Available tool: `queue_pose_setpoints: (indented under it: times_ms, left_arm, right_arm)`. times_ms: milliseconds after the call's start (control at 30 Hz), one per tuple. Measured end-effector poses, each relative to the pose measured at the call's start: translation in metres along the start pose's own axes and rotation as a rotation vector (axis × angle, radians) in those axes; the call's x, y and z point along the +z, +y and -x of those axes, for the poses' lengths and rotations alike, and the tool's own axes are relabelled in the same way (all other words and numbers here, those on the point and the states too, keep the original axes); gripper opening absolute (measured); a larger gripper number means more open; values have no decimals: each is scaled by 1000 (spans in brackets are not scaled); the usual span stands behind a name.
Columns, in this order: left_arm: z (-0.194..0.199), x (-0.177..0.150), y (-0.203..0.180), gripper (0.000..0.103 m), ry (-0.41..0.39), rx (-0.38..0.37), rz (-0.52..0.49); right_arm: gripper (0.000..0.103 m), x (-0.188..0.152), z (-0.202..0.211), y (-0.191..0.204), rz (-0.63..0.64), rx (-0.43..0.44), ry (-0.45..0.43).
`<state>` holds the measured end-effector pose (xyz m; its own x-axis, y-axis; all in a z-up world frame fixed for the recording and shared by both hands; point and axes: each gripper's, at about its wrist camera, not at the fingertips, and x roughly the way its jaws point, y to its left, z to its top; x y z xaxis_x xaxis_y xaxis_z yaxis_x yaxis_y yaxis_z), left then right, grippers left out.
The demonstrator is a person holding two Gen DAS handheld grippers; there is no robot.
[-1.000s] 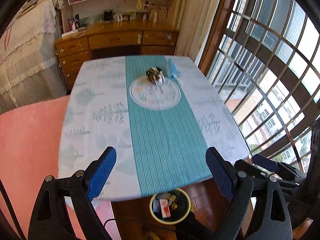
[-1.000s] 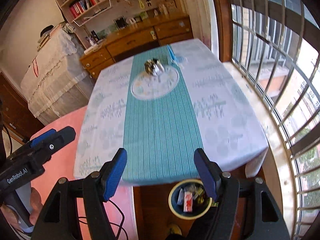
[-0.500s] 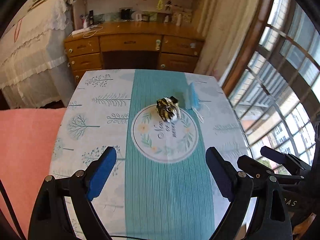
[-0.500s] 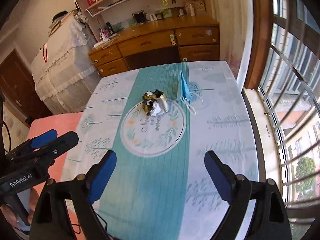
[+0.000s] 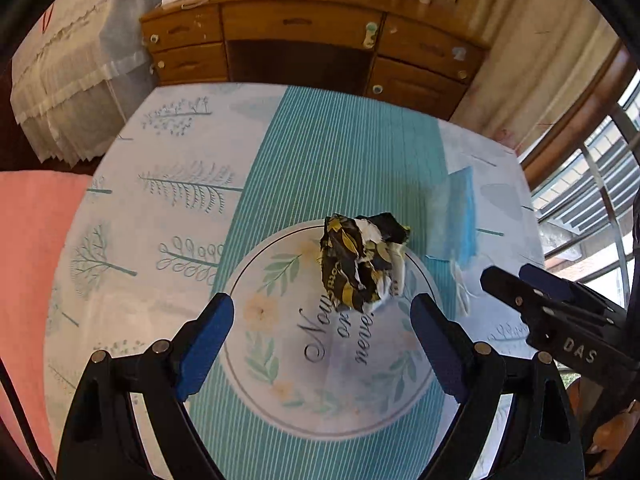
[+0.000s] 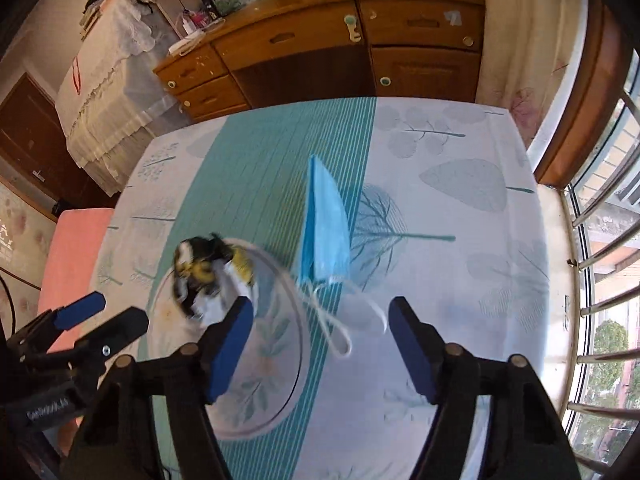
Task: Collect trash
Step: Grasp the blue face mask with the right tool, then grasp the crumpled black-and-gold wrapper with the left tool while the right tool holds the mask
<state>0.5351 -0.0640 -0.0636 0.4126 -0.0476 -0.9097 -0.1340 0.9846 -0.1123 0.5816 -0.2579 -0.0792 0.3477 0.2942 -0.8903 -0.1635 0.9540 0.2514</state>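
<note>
Left gripper (image 5: 320,344) gaping, empty, hovering just short of wrapper (image 5: 362,262) on table (image 5: 160,208). Right gripper (image 6: 320,344) just narrowed, nothing clamped, mask (image 6: 324,232) ahead, strap between jaws. Reach step, seemingly; next: lowering, centring, then closing on each piece.

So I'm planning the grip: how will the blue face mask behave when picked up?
The mask looks like thin folded fabric, so probably light and floppy. Its loose ear loops will likely dangle and could snag. It stands tented on the table, so it may flatten under a pinch.
</note>
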Motion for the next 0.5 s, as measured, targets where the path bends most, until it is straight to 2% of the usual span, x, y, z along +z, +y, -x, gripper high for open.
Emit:
queue_pose_setpoints:
  times_ms: [200, 267, 400, 467, 500]
  left_arm:
    - [-48, 11, -2, 88, 72, -3, 55]
    - [-59, 13, -5, 88, 84, -3, 62]
    - [-73, 16, -10, 88, 97, -7, 68]
    - [-81, 18, -14, 84, 99, -12, 66]
    - [-83, 18, -16, 82, 99, -15, 64]
  right_arm:
    - [64, 20, -36, -5, 3, -12, 28]
    - [54, 23, -44, -8, 10, -17, 40]
    - [46, 24, -51, -9, 51, -35, 17]
    - [34, 24, -54, -9, 72, -41, 5]
    - [32, 24, -54, -9, 78, -42, 0]
